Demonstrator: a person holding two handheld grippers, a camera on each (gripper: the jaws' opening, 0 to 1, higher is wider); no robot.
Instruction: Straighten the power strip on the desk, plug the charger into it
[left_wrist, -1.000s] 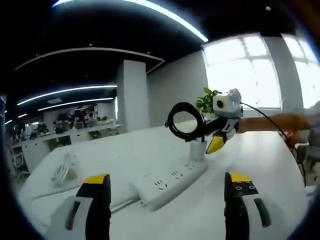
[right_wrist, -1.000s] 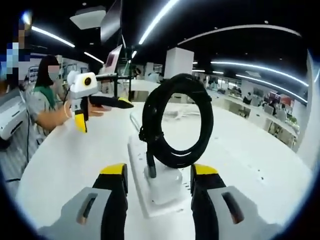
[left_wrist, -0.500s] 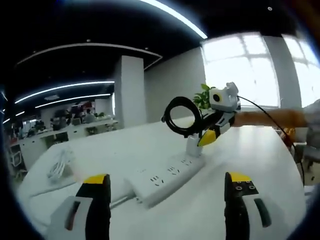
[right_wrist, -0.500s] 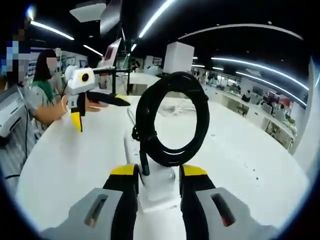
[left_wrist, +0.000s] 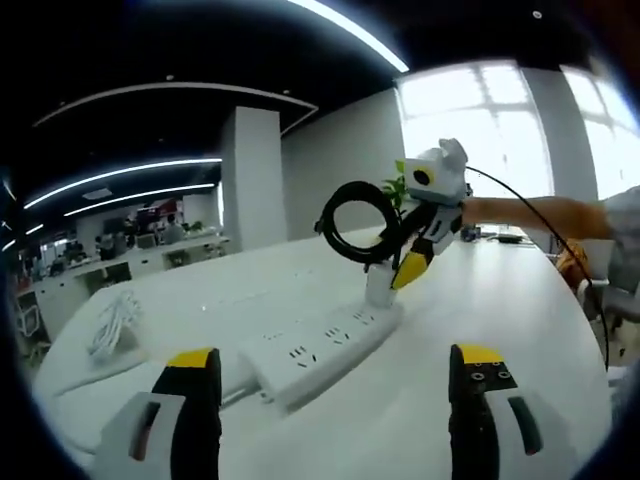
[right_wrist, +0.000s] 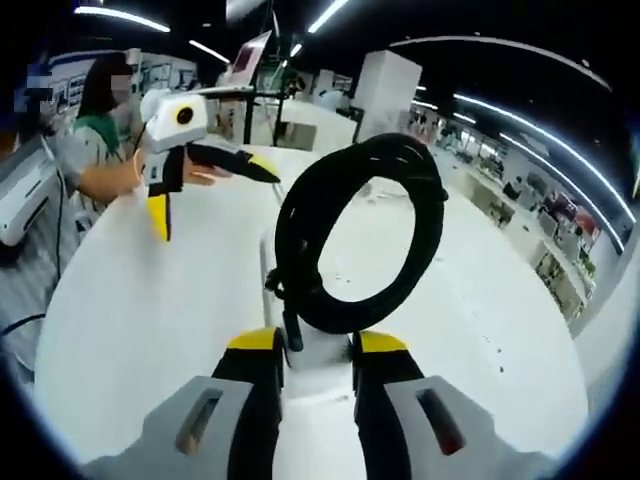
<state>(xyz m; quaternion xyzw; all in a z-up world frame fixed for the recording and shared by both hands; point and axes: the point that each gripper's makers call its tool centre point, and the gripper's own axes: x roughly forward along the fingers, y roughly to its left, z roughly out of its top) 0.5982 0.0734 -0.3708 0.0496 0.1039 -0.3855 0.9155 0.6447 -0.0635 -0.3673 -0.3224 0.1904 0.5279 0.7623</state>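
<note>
- Left gripper view: left gripper (left_wrist: 335, 400), fingers spread wide, holding nothing, poised above the tabletop (left_wrist: 500, 320).
- Same view: white power strip (left_wrist: 320, 345) lying flat on the tabletop, running diagonally away from the camera; sockets facing up.
- Same view: white charger (left_wrist: 379, 285) standing at the far end of the strip, apparently seated or nearly seated in a socket; exact depth of the pins not discernible. Coiled black cable (left_wrist: 355, 222) rising above it.
- Same view: right gripper (left_wrist: 410, 268) closed on the charger from the far side.
- Same view: loose white cord bundle (left_wrist: 108, 330) well apart, at the tabletop's left edge.
- Right gripper view: right gripper (right_wrist: 318, 345), fingers pinching the charger (right_wrist: 318, 352) between the yellow pads; cable loop (right_wrist: 360, 235) upright ahead.
- Same view: left gripper (right_wrist: 200, 185) beyond, jaws apart, off the strip.
- Risk, as judged: strip unbraced, so downward or sideways push likely to skew it again; misaligned pins likely to jam; swaying coil likely to tilt the charger.
</note>
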